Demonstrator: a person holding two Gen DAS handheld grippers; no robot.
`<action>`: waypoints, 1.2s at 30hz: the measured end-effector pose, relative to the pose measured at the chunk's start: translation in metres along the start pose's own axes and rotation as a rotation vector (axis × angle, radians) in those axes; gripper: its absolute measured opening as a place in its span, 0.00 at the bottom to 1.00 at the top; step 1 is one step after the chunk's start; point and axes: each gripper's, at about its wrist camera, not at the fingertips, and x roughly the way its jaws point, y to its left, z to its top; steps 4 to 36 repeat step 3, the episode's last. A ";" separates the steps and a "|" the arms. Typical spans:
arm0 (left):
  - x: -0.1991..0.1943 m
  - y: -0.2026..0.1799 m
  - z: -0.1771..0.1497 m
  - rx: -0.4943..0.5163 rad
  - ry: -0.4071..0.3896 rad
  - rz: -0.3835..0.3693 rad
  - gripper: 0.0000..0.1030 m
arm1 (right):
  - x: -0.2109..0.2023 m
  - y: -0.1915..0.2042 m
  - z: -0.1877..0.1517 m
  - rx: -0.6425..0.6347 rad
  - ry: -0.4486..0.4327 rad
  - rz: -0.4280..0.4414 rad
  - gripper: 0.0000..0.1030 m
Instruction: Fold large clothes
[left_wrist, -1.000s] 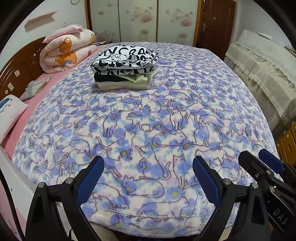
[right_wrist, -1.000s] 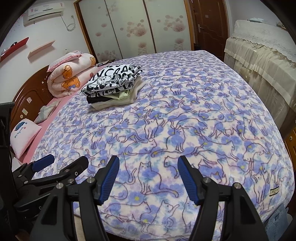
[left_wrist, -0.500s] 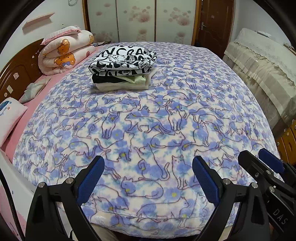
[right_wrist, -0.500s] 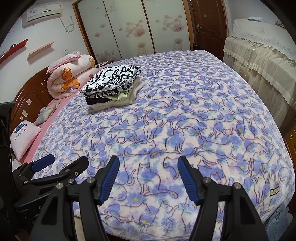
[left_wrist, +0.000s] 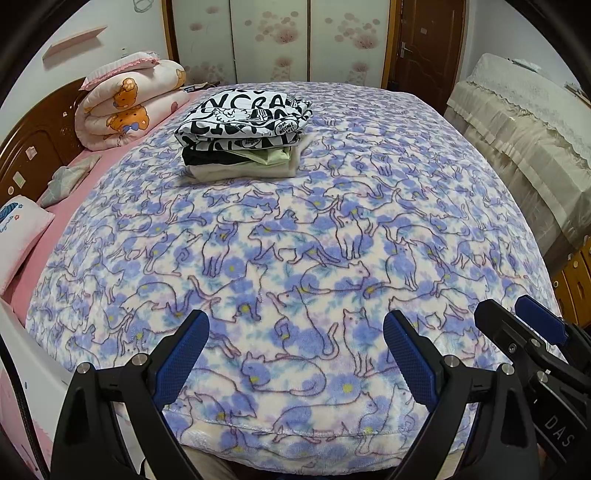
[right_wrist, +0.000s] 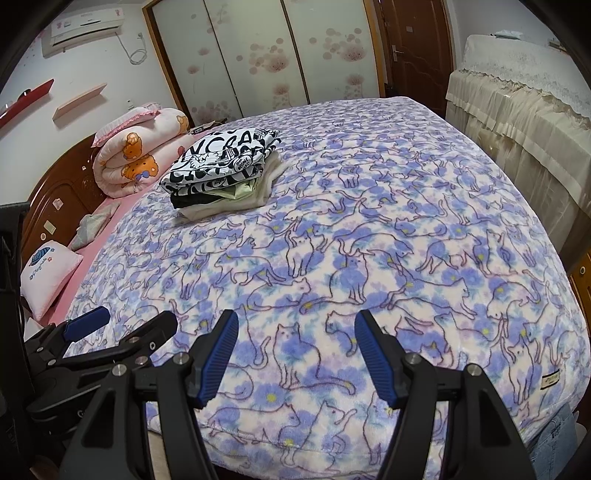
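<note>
A stack of folded clothes (left_wrist: 243, 136) lies on the far left part of the bed, with a black-and-white lettered garment on top; it also shows in the right wrist view (right_wrist: 221, 170). My left gripper (left_wrist: 295, 339) is open and empty above the bed's near edge. My right gripper (right_wrist: 295, 347) is open and empty beside it, also over the near edge. Each gripper shows at the side of the other's view: the right gripper (left_wrist: 532, 332) and the left gripper (right_wrist: 122, 328).
A blue cat-print blanket (left_wrist: 332, 240) covers the bed. A rolled pink bear quilt (left_wrist: 129, 103) and pillows (left_wrist: 22, 236) lie by the wooden headboard at left. A cloth-covered cabinet (left_wrist: 524, 122) stands at right. Wardrobe doors (left_wrist: 273, 40) stand behind.
Both views have shifted slightly; the clothes stack sits a little lower and nearer in frame. Both grippers stay open and empty.
</note>
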 end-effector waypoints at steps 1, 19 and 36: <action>0.000 0.000 0.000 0.000 0.000 -0.001 0.91 | 0.000 0.000 0.000 0.001 0.000 0.000 0.64; 0.000 0.000 0.001 0.001 0.000 0.000 0.91 | -0.001 0.001 0.000 0.000 0.000 0.000 0.64; 0.000 0.000 0.001 0.001 0.000 0.000 0.91 | -0.001 0.001 0.000 0.000 0.000 0.000 0.64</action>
